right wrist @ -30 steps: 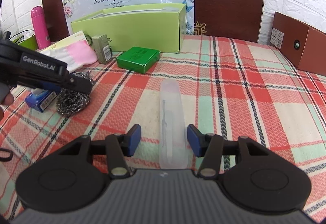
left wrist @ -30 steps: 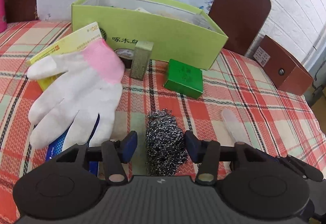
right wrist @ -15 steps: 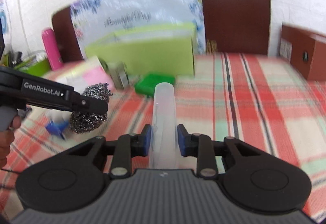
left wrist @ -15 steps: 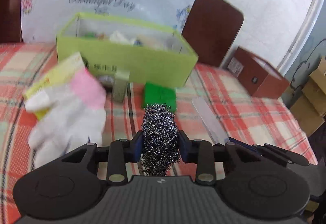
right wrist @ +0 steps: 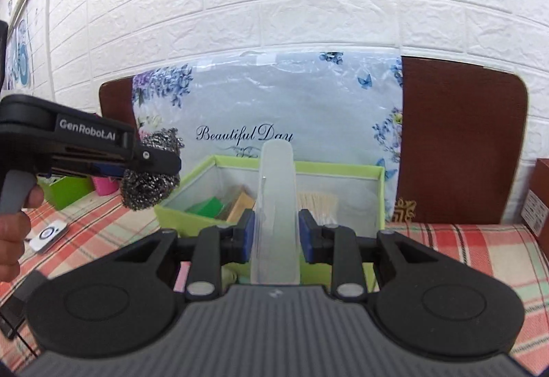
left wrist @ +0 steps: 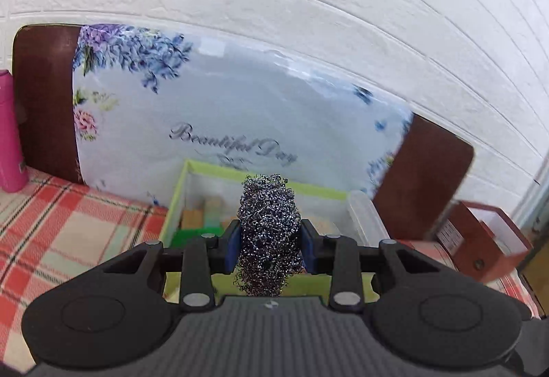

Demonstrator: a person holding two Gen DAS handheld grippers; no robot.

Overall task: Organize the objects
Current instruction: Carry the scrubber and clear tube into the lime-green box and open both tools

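Observation:
My left gripper (left wrist: 268, 246) is shut on a steel wool scourer (left wrist: 267, 222) and holds it up in front of the open light-green box (left wrist: 192, 171). The right wrist view shows that same left gripper (right wrist: 151, 166) from the side, with the scourer (right wrist: 147, 186) hanging at the box's left end. My right gripper (right wrist: 275, 238) is shut on a long translucent plastic case (right wrist: 276, 191), which points up and over the green box (right wrist: 343, 169). Inside the box lie a green packet, a tan block and a pale bundle.
A flowered "Beautiful Day" bag (right wrist: 267, 109) and brown chair backs (right wrist: 459, 143) stand behind the box against a white brick wall. A pink bottle (left wrist: 10, 133) stands far left, a brown box (left wrist: 480, 239) at right. A person's hand (right wrist: 13, 239) grips the left tool's handle above the plaid tablecloth (right wrist: 463, 250).
Both grippers closed, the left on the scourer and the right on the plastic case, then lifted them off the cloth and carried them forward to the green box. The glove and small boxes dropped out of view.

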